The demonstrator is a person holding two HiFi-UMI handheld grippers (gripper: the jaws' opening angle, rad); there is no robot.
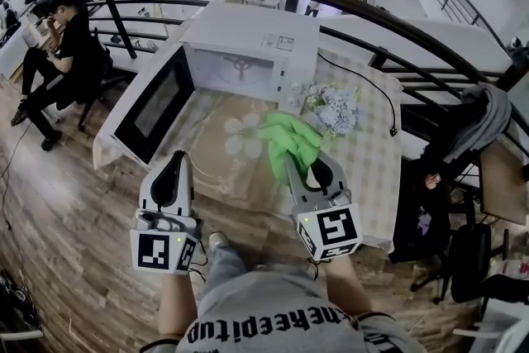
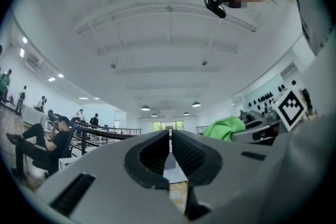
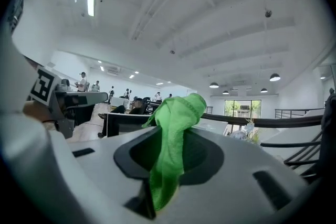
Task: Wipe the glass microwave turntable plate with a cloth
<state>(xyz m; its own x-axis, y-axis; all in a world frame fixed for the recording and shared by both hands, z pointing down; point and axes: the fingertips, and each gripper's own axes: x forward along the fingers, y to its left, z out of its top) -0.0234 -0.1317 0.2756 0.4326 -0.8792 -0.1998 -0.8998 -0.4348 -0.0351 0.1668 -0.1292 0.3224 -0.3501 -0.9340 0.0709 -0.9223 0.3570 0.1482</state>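
In the head view the glass turntable plate (image 1: 216,155) lies flat on the table in front of the open microwave (image 1: 248,45); it is clear and hard to make out. A white flower shape (image 1: 243,135) shows at its middle. My right gripper (image 1: 297,165) is shut on a green cloth (image 1: 289,136), which hangs bunched over the plate's right side. In the right gripper view the cloth (image 3: 176,113) stands up from between the jaws of that gripper (image 3: 176,139). My left gripper (image 1: 178,157) hovers by the table's front left edge, jaws shut with nothing held (image 2: 170,136).
The microwave door (image 1: 157,107) hangs open to the left. A bunch of pale flowers (image 1: 335,107) and a black cable (image 1: 364,87) lie at the table's right. A curved railing (image 1: 347,8) runs behind. A person (image 1: 66,54) sits far left; a chair with a jacket (image 1: 488,120) stands right.
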